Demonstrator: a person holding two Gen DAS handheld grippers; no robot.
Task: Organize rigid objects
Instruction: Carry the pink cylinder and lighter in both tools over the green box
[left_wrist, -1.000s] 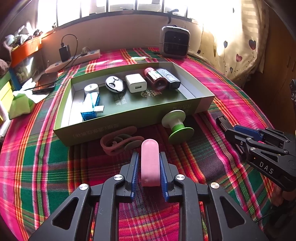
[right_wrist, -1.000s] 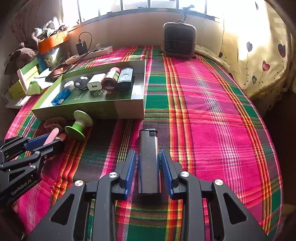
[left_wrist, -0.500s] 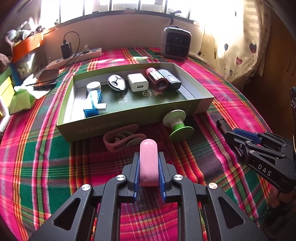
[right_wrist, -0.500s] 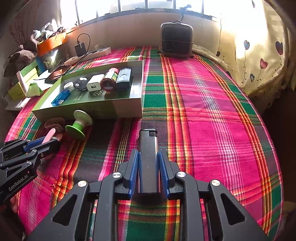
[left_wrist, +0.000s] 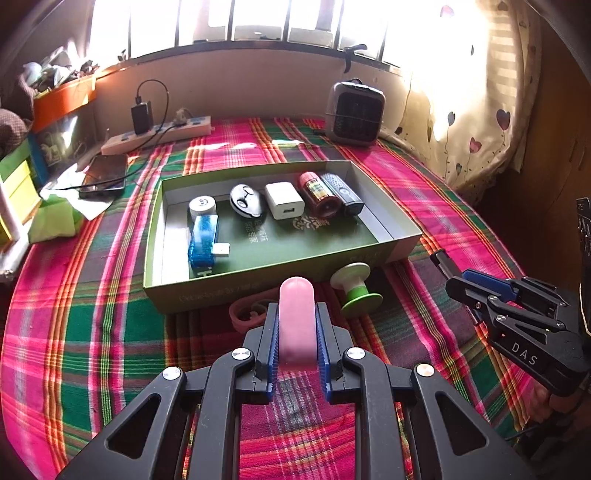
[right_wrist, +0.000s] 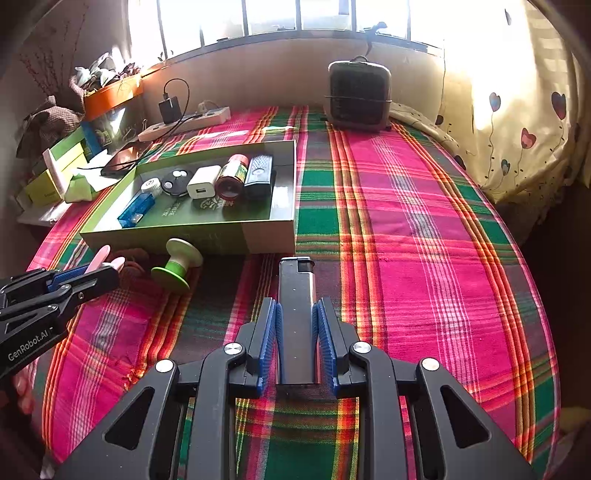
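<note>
My left gripper (left_wrist: 296, 314) is shut on a pink rounded bar (left_wrist: 296, 317), held just above the plaid cloth in front of the green box (left_wrist: 258, 291). In the right wrist view my right gripper (right_wrist: 297, 321) is shut on a grey lighter (right_wrist: 296, 295) that points toward the box (right_wrist: 269, 240). Inside the box lie a blue USB stick (left_wrist: 202, 240), a white cap (left_wrist: 202, 205), a black key fob (left_wrist: 245, 199), a white charger (left_wrist: 284, 200), a red-capped bottle (left_wrist: 319, 194) and a black device (left_wrist: 341, 192). The left gripper (right_wrist: 107, 271) shows at the left edge of the right wrist view.
A green and white spool (left_wrist: 356, 290) and a pink rubbery loop (left_wrist: 247, 310) lie against the box's near wall. A small heater (left_wrist: 356, 112), a power strip (left_wrist: 159, 134) and a phone (left_wrist: 105, 173) sit at the back. Boxes and clutter stand at the far left.
Both grippers closed onto their objects: the left on the pink bar, the right on the lighter. The left gripper then rose a little with the bar.
</note>
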